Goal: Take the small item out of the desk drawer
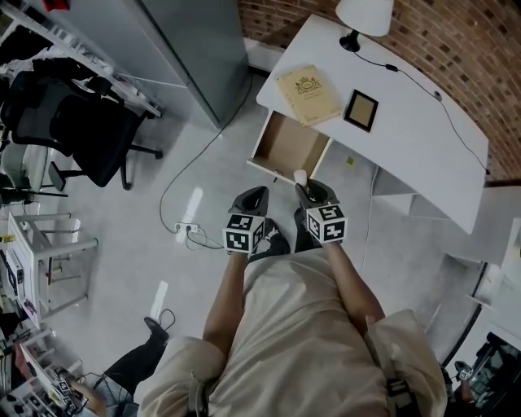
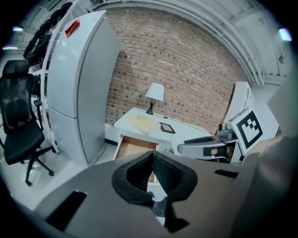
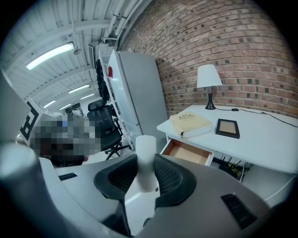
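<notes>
The small item (image 3: 145,148) is a plain white matte cylinder. It stands upright, clamped between the pads of the right gripper (image 3: 145,161), at 6 o'clock from the open drawer (image 1: 286,148) in the head view. Only the drawer's bare wooden bottom shows. The left gripper (image 2: 152,155) has its jaw tips together, holding nothing.

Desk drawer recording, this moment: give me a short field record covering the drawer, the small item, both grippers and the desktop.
drawer: brown-lined drawer of the white desk, pulled open; nothing seen in the visible part
item: small white cylinder, outside the drawer, between the right jaws
right gripper: closed on the cylinder
left gripper: jaws together, empty
desktop: yellowish book, dark picture frame, white-shaded lamp
</notes>
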Demonstrator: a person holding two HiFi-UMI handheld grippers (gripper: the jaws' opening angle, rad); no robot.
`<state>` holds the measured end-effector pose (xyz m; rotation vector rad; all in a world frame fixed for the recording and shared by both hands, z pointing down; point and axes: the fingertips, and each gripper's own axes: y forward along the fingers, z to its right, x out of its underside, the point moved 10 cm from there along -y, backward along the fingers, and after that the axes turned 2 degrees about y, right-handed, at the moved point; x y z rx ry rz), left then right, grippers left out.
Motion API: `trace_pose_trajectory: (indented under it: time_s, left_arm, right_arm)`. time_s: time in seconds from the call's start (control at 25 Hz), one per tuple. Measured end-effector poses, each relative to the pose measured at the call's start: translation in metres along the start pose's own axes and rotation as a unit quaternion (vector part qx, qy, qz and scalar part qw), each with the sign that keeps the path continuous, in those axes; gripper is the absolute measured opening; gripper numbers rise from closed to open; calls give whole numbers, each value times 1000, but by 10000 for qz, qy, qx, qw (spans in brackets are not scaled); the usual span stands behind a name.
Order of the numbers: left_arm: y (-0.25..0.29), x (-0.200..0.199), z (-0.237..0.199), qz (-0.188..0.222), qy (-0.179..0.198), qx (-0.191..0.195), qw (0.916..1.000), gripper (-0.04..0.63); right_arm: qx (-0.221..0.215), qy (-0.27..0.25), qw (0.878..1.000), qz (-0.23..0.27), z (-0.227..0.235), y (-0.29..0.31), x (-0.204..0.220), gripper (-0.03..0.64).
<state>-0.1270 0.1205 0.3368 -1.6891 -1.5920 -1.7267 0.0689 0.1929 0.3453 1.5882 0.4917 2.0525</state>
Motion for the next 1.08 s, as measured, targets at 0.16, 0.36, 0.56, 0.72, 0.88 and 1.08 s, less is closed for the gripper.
trace_pose_trajectory:
  time_s: [0.16, 0.36, 0.56, 0.72, 0.88, 1.08]
  left_arm:
    - [2, -1, 1, -18, 26, 31, 10000, 16]
    - [4, -3, 2, -26, 37, 32, 10000, 15]
    - [7, -2, 8, -5, 65, 112, 9999, 15]
    - [8, -6, 9, 54, 91, 153, 9998, 16]
    - [7, -5, 7, 49, 87, 117, 9999, 15]
    - [5, -5, 7, 46, 56, 70, 9999, 15]
  right_arm:
    - [159, -84, 9998, 28, 3, -2, -1, 141]
    - [231, -27, 9997, 76, 8, -5, -1, 141]
    - [227, -18, 9997, 79, 11, -8, -1, 141]
    - [221, -32, 9997, 84, 11, -8, -2, 141]
    - [185, -92, 9998, 78, 9, -6, -3, 141]
    - [141, -121, 9998, 64, 9, -3, -4, 141]
